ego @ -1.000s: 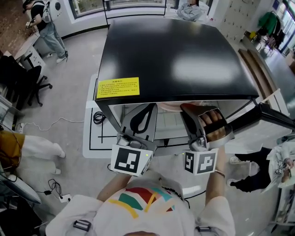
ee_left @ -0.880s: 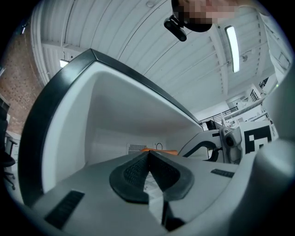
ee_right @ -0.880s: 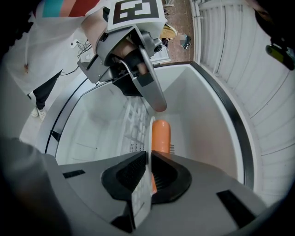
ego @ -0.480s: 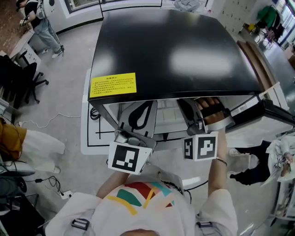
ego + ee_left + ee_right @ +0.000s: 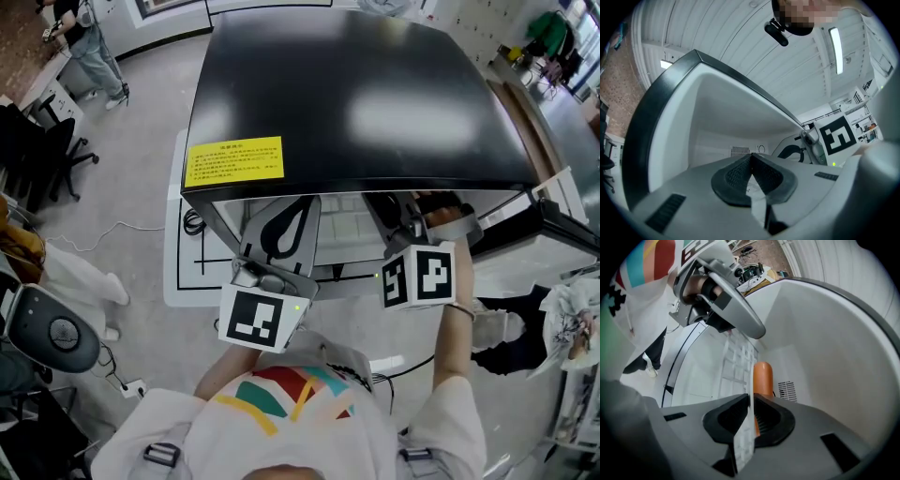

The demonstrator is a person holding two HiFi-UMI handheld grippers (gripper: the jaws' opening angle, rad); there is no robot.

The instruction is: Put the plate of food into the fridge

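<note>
The black-topped fridge [image 5: 356, 94] stands open in front of me and both grippers reach into its white compartment. In the right gripper view my right gripper [image 5: 751, 397] is turned on its side. Its pads press on the thin rim of the plate [image 5: 744, 441], seen edge-on, and an orange sausage-like piece of food [image 5: 763, 376] lies on the plate just past the jaws. In the head view the right gripper [image 5: 394, 208] goes under the fridge top, which hides the plate. My left gripper [image 5: 305, 204] [image 5: 750, 157] is shut beside it with nothing held.
A white wire shelf [image 5: 736, 362] lies under the plate. The open fridge door [image 5: 553, 234] stands at the right. The top carries a yellow label [image 5: 234, 161]. Cables [image 5: 199, 225] lie on the floor at the left, and a round grey object [image 5: 52, 328] is low on the left.
My right gripper has pushed further into the fridge, so its hand and the plate now sit under the black top. The left gripper has hardly moved.
</note>
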